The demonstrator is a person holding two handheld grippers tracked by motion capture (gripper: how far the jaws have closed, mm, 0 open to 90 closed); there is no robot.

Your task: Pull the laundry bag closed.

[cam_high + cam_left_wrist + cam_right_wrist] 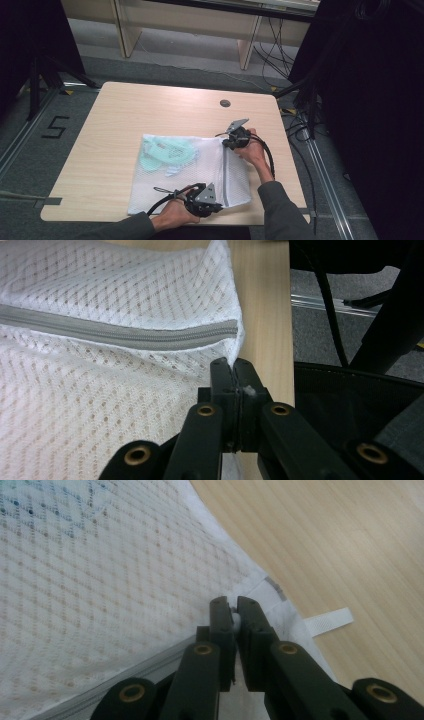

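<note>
A white mesh laundry bag (200, 170) lies flat on the wooden table (125, 110), with a pale green garment (162, 152) inside its left part. A grey zipper (226, 175) runs along the bag's right side. My left gripper (214, 206) is at the bag's near right corner; in the left gripper view its jaws (233, 365) are shut on the mesh bag (100, 290), just past the end of the zipper (125, 332). My right gripper (227, 141) is at the far right corner, shut with a bit of white bag fabric (100, 580) pinched between its fingertips (231, 604).
A white loop tab (327, 620) sticks out from the bag's corner onto the wood. A round cable hole (225, 103) sits in the table's far middle. Black stands and cables (300, 100) crowd the right side; a floor mark "5" (54, 127) lies at the left.
</note>
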